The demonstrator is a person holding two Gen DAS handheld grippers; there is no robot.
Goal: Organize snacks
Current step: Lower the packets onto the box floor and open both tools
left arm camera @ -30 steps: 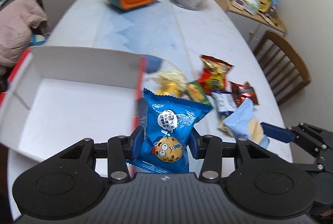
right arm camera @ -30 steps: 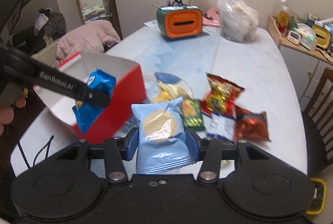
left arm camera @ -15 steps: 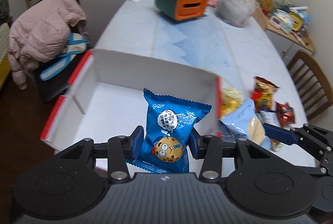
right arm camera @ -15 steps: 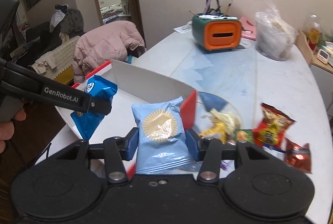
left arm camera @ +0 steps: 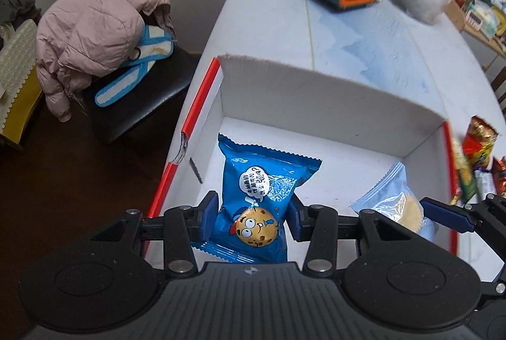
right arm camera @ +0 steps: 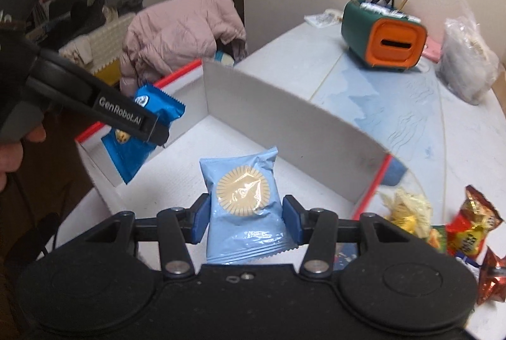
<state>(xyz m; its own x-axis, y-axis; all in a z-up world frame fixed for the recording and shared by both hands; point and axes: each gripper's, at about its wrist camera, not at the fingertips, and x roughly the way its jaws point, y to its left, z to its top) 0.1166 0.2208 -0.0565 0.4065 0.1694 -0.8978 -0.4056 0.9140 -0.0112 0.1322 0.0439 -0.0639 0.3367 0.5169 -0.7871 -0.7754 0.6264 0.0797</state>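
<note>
Snacks, none yet released: our left gripper [left arm camera: 251, 215] pinches a dark blue cookie packet [left arm camera: 257, 197] and our right gripper [right arm camera: 243, 218] a pale blue pastry packet [right arm camera: 245, 207], both over the white red-edged cardboard box [left arm camera: 332, 100]. Several foil packets [right arm camera: 471, 232] lie outside on the white table [right arm camera: 427, 106].

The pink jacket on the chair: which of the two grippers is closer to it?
Left. The left gripper, holding the dark blue cookie packet, is at the box's jacket-side end; the right gripper is further toward the loose snacks, away from the pink jacket.
</note>
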